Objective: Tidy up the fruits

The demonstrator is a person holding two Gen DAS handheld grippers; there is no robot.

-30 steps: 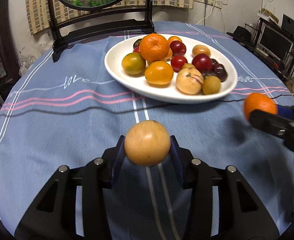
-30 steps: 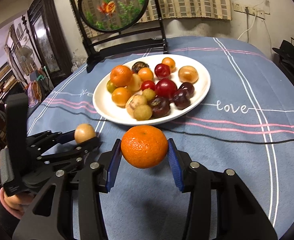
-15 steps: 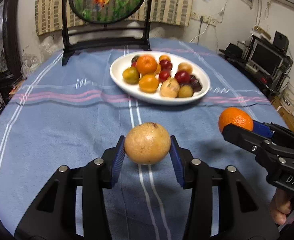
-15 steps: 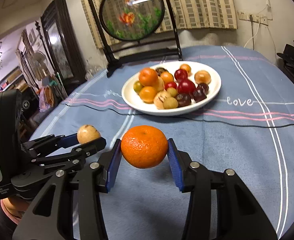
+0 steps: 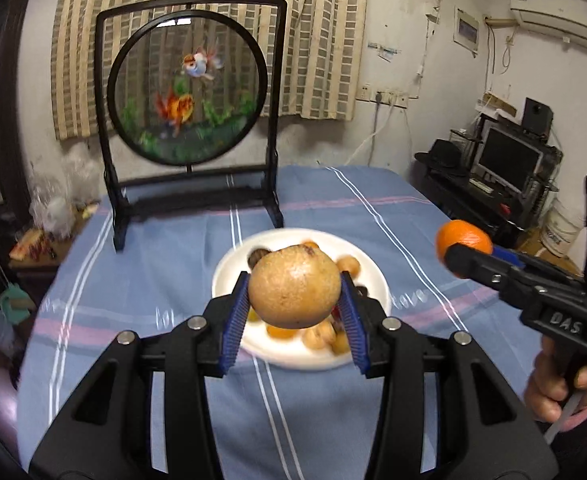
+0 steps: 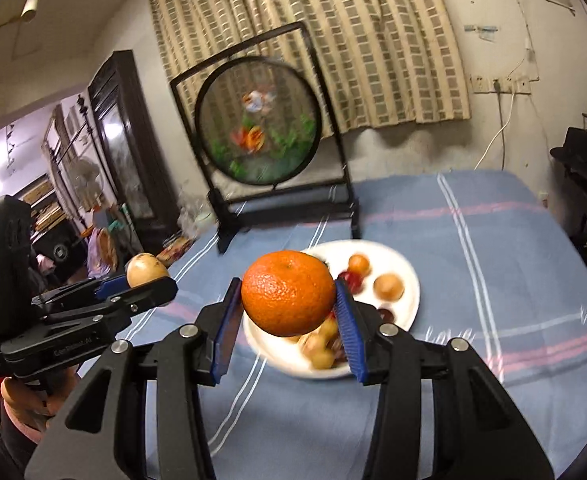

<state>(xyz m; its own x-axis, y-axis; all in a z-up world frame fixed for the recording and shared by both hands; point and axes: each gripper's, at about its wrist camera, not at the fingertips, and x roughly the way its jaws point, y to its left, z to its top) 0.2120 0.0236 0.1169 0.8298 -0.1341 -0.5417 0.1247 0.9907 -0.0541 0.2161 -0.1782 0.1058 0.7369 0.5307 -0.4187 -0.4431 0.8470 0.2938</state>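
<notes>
My left gripper is shut on a round tan-yellow fruit and holds it high above the blue striped tablecloth. My right gripper is shut on an orange, also held well above the table. Each gripper shows in the other's view: the right one with the orange at the right, the left one with the tan fruit at the left. A white plate with several mixed fruits lies on the cloth beyond and below both grippers, blurred and partly hidden behind the held fruits.
A black stand with a round goldfish screen stands at the table's far end. A dark cabinet is off to the left, and a desk with a monitor to the right. A hand holds the right gripper's handle.
Both grippers have risen and pulled back from the plate with their fruits still held. The plate now looks smaller and lower, and the goldfish screen has come fully into view.
</notes>
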